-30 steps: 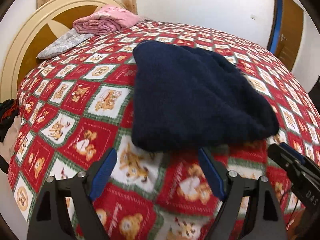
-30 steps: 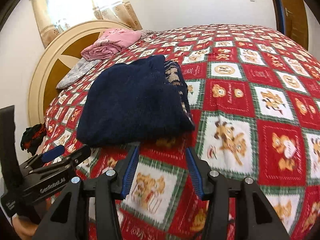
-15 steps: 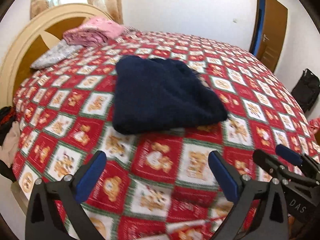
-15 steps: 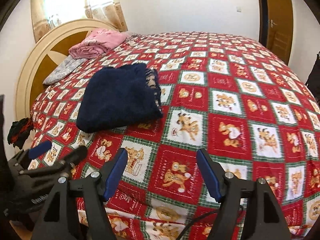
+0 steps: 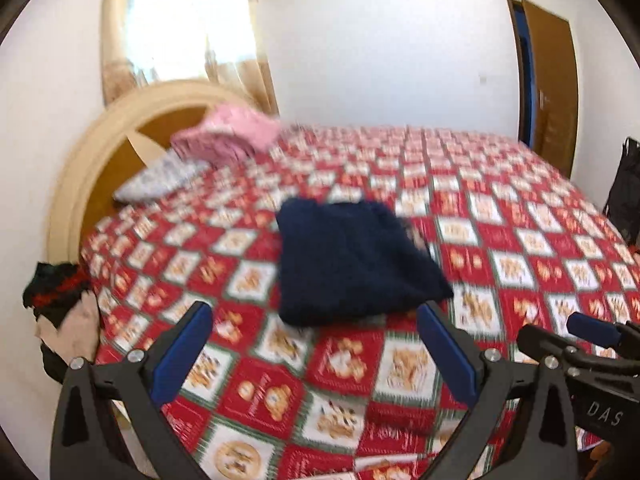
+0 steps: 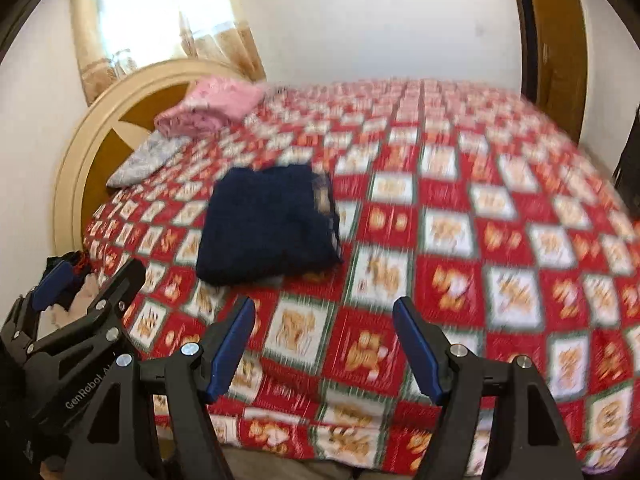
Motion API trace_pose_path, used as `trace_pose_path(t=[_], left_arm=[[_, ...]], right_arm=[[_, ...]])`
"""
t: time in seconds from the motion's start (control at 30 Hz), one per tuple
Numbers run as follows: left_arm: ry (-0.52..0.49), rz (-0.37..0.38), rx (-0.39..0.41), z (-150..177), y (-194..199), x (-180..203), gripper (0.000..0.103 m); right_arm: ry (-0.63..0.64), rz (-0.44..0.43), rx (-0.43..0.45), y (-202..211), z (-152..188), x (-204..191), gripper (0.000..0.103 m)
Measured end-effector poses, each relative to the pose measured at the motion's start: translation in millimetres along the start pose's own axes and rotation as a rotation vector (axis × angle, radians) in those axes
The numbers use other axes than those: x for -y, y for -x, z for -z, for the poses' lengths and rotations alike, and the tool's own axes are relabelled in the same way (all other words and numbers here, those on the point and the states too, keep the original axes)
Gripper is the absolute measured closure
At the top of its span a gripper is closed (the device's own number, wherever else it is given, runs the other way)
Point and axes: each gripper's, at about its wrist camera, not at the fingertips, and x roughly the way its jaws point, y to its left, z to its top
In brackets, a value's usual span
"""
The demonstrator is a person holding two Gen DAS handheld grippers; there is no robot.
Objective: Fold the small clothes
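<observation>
one wide bed fills both views, covered by a red, white and green checked quilt with teddy-bear squares [image 5: 500, 240], and behind it stand a cream arched wooden headboard [image 5: 92, 152], a white wall, a bright window with beige curtains [image 5: 180, 28] at far left and a brown wooden door [image 5: 550, 92] at far right. a folded pink blanket [image 5: 228, 140] and a pale grey patterned pillow [image 5: 160, 178] lie at the far left by the headboard; a heap of dark and beige clothes [image 5: 60, 308] sits off the bed's left edge. the folded navy blue knitted garment [image 5: 352, 264] rests flat on the quilt, left of the middle, touched by neither tool. the left gripper [image 5: 316, 344] has its blue pads spread wide with nothing between them, and the right gripper [image 6: 324, 344] is parted too, empty. compared with a second ago, both grippers have drawn back and risen from the garment's near edge, so it looks smaller and farther, more floor-side bed edge shows, and both jaws stand wider than before. each view is motion-blurred.
</observation>
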Motion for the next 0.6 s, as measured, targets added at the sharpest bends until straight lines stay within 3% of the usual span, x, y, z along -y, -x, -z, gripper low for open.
trace_pose_path(t=[0.17, 0.27, 0.3, 0.6], left_arm=[[0.013, -0.026, 0.126, -10.9, 26.3, -11.0, 0.000], [0.026, -0.036, 0.191, -12.6, 38.9, -14.8, 0.000], [0.029, -0.037, 0.205, -12.6, 41.3, -14.3, 0.000], [0.076, -0.011, 0.205, -14.0, 46.6, -18.6, 0.000]], right_arm=[[0.000, 0.045, 0.252, 47.8, -2.0, -9.4, 0.031], [0.004, 0.041, 0.343, 63.7, 3.4, -13.5, 0.026], [0.006, 0.046, 0.360, 66.8, 4.9, -15.2, 0.022], [-0.040, 0.044, 0.452, 78.5, 14.1, -11.7, 0.022]])
